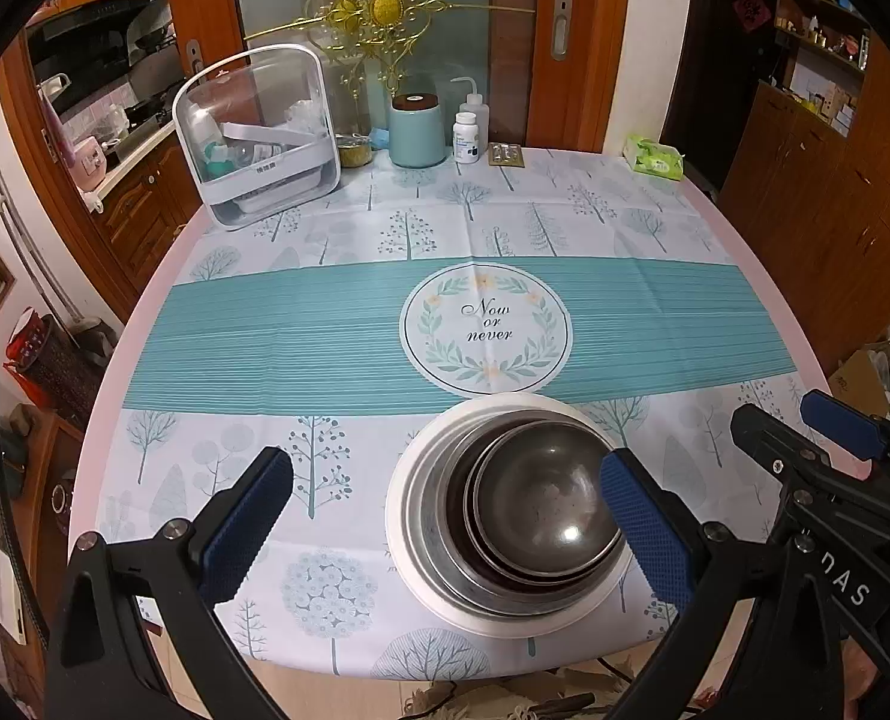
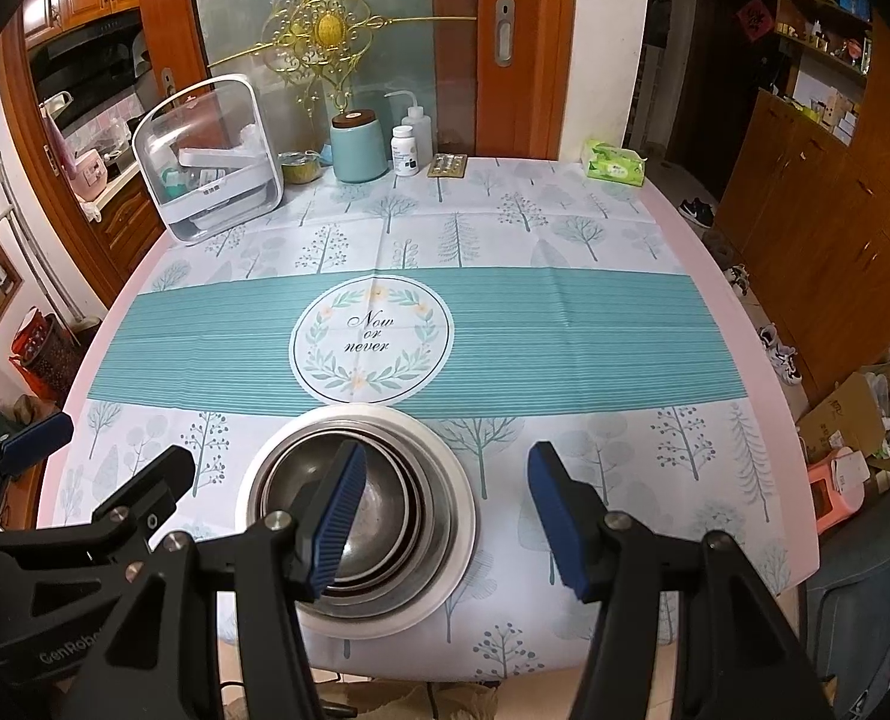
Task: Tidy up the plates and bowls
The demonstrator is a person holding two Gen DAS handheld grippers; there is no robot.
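A white plate (image 1: 421,564) sits near the table's front edge with several steel bowls (image 1: 541,504) nested on it; the stack also shows in the right wrist view (image 2: 397,504). My left gripper (image 1: 445,516) is open and empty, hovering above the stack's left side, its right finger (image 1: 649,528) over the bowls' right rim. My right gripper (image 2: 445,516) is open and empty above the stack's right side, its left finger (image 2: 337,522) over the bowls. The right gripper also shows in the left wrist view (image 1: 805,432), and the left one in the right wrist view (image 2: 85,450).
The table carries a teal tree-print cloth (image 1: 301,336). At the far edge stand a clear storage box (image 1: 259,132), a teal canister (image 1: 416,131), white bottles (image 1: 466,135), a small bowl (image 1: 354,150) and a tissue pack (image 1: 655,157). Wooden cabinets (image 1: 835,192) stand on the right.
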